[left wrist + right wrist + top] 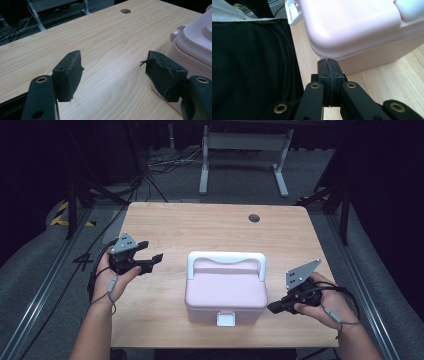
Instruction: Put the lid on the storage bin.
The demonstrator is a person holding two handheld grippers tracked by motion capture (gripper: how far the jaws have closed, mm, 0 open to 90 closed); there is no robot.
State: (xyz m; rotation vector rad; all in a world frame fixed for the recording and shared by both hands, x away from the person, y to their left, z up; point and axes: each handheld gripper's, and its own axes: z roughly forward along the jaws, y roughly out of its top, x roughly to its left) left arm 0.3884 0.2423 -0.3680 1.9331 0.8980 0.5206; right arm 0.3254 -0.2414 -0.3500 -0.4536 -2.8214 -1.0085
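While the pink box (226,292) sits mid-table, left gripper (150,258) fingers gape beside it — right gripper (274,307) fingers clenched empty at its corner.

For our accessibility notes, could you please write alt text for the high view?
A closed pink lidded box with a white handle sits on a wooden table. The open left gripper and shut right gripper flank it.

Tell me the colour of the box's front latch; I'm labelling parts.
White, on a pale pink box; the latch shows best in the high view.
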